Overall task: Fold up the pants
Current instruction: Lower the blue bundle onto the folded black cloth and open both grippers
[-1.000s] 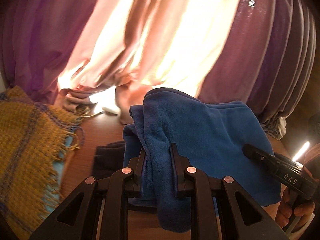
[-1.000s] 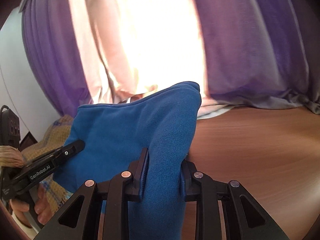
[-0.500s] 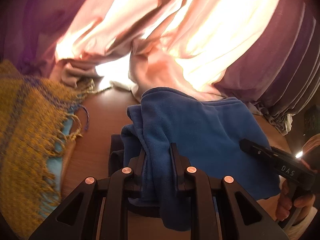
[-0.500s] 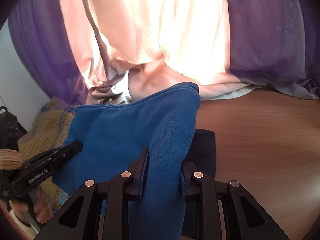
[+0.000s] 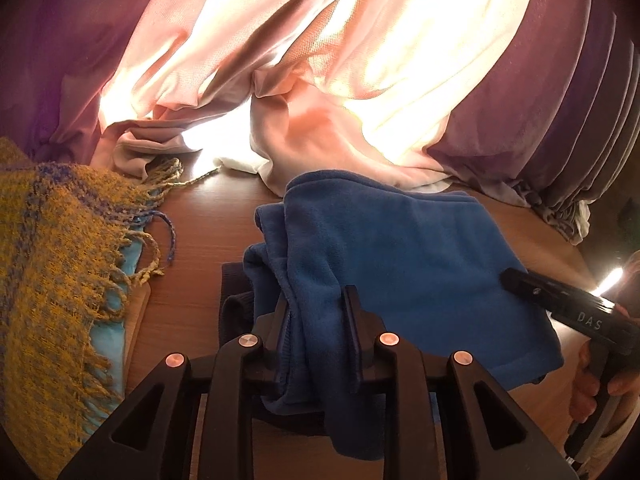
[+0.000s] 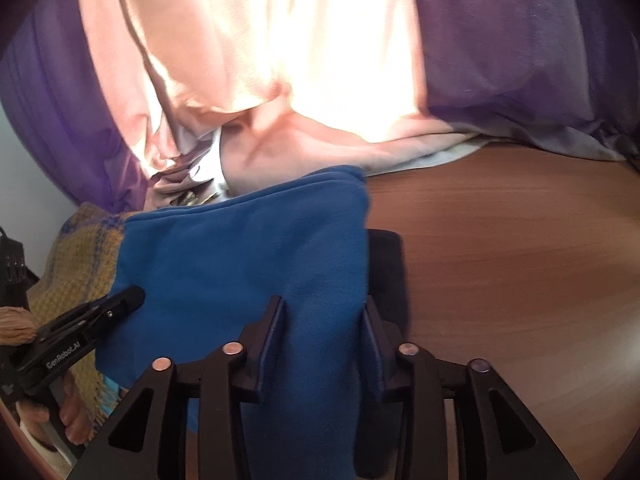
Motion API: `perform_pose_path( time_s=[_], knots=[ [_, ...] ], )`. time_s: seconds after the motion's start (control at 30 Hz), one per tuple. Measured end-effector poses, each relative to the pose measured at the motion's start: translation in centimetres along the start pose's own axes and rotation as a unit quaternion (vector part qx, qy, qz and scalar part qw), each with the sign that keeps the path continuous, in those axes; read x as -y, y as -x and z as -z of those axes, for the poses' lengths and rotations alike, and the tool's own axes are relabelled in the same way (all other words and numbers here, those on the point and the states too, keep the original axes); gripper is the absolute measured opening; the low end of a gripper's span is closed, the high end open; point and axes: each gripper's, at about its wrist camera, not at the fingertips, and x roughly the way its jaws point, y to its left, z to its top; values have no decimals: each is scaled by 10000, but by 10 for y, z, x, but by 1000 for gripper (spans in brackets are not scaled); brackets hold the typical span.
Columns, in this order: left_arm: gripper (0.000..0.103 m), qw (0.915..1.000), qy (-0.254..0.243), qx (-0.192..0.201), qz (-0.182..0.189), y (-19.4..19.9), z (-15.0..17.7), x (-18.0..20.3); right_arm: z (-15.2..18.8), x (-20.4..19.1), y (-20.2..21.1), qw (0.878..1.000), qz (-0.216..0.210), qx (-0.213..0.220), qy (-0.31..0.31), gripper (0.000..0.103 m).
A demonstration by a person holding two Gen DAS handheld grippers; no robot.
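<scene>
Pants: blue fleece pants [image 5: 400, 264] – doubled over, held above the wooden table [image 6: 520, 240], in front of the pink curtain [image 5: 320, 60].
Left gripper [image 5: 316, 316]: clamped on the pants' bunched left edge.
Right gripper [image 6: 324, 320]: clamped on the pants' right edge.
Dark garment [image 5: 234, 300]: flat on the table under the pants.
Yellow blanket [image 5: 52, 260]: left of the pants – fringe toward them.
</scene>
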Motion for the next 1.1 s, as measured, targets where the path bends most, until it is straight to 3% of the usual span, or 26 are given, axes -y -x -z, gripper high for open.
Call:
perform_pose_path(
  time_s=[0.07,0.2,0.33,0.43,0.47,0.53,0.63,0.77,0.8,0.9,1.1],
  knots=[
    [29,10000,10,-1,-25,1,0,0,1,3,8,9993,364,116,16,42],
    [40,9994,-93,126,-302,12,0,2,1,2,14,9978,632,21,185,42],
    [42,9965,-299,430,-649,35,-2,5,3,-2,31,9947,965,203,276,42],
    [41,9941,-525,661,-684,46,-12,10,4,-7,47,9925,1116,326,385,42],
    [39,9938,-550,706,-660,47,-17,12,5,-9,52,9926,1117,327,356,42],
    [22,9939,-609,758,-514,46,-25,16,10,-11,58,9940,1029,285,246,42],
    [11,9958,-648,624,-144,33,-40,21,13,-17,64,9956,881,307,44,42],
    [7,9966,-733,325,185,10,-50,26,18,-30,60,9976,674,148,64,38],
    [7,9963,-803,282,69,4,-51,27,20,-32,59,9977,664,146,65,32],
    [4,9953,-913,133,-307,-12,-50,23,25,-34,51,9979,655,2,3,30],
    [4,9968,-743,-40,-287,-24,-45,12,34,-30,39,9965,806,-193,-77,27]
  ],
)
